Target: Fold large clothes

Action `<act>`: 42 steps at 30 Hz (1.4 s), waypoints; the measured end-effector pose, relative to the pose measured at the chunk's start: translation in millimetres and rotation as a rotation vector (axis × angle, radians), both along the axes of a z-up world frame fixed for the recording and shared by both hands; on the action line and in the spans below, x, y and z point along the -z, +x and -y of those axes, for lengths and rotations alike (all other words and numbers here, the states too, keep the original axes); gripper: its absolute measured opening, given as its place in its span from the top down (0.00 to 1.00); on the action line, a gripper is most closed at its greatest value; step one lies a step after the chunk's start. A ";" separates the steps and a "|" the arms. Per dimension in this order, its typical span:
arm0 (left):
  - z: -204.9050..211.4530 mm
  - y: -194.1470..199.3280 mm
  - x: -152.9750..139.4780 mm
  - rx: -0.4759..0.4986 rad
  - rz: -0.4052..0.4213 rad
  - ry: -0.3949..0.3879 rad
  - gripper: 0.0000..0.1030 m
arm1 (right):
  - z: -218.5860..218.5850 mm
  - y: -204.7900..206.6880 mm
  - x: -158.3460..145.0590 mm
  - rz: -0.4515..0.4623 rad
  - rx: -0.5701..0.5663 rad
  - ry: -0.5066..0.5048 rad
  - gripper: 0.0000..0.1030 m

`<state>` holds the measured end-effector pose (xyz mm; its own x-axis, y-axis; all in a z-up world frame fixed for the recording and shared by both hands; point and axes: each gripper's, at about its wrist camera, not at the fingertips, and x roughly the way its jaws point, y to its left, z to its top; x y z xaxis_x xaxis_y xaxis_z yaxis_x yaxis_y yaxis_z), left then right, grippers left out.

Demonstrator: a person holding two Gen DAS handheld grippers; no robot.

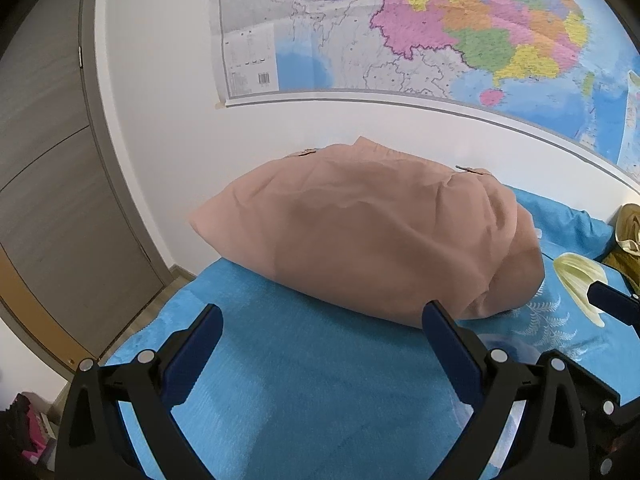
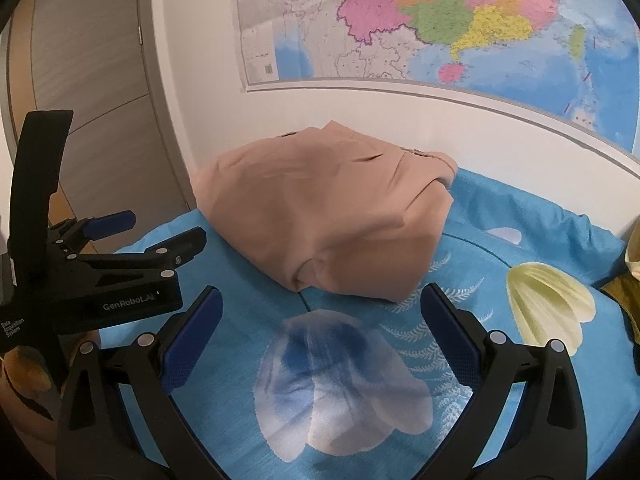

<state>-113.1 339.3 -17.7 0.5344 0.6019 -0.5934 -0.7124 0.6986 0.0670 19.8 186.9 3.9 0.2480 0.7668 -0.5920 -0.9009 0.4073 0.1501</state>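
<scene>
- a peach-tan garment (image 1: 372,236) is lying in a compact, folded bundle on a bed covered by a blue floral bedspread (image 1: 312,380), sitting at 12 o'clock from both cameras, close to the white wall under the wall map (image 1: 440,28).
- the left hand-held gripper (image 1: 322,318) is hovering with its blue-padded fingers (image 1: 196,344) spread apart and holding nothing; its right finger tip is lining up with the bundle's near edge at 1 o'clock, though i cannot tell whether it is touching.
- the right hand-held gripper (image 2: 320,302) is likewise standing wide apart and empty, the bundle's near corner lying just beyond its tips at 12 o'clock; the left tool's body is showing at 9 o'clock in its view.
- judging by the tidy layers and two free tools, the folding seems to be nearing its end, or pausing between folds; the garment type is unclear.
- if another fold is wanted, the next move is calling for both tools pinching the near edge at two spaced points and carrying it over evenly; otherwise a light smoothing press is all that is needed.
- yellowish cloth (image 2: 632,264) is lying at 3 o'clock, possibly waiting its turn.
</scene>
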 end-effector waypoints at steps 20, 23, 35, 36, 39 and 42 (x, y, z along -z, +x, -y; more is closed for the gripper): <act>18.3 -6.7 -6.3 -0.012 0.013 0.035 0.06 | 18.0 -4.9 -3.6 0.006 0.018 0.025 0.05; 20.5 -7.3 -6.6 -0.009 0.013 0.037 0.06 | 20.1 -5.3 -4.6 0.015 0.021 0.023 0.05; 26.6 -8.7 -6.9 -0.007 0.018 0.040 0.06 | 26.0 -6.3 -7.0 0.009 0.027 0.029 0.05; 26.4 -8.5 -7.1 -0.006 0.018 0.041 0.06 | 26.2 -6.2 -7.5 0.010 0.028 0.029 0.05; 26.7 -8.7 -7.1 -0.007 0.019 0.041 0.06 | 26.9 -6.1 -8.1 0.009 0.027 0.028 0.05; 26.4 -8.7 -7.4 -0.005 0.020 0.040 0.06 | 27.2 -6.0 -8.6 0.008 0.025 0.033 0.05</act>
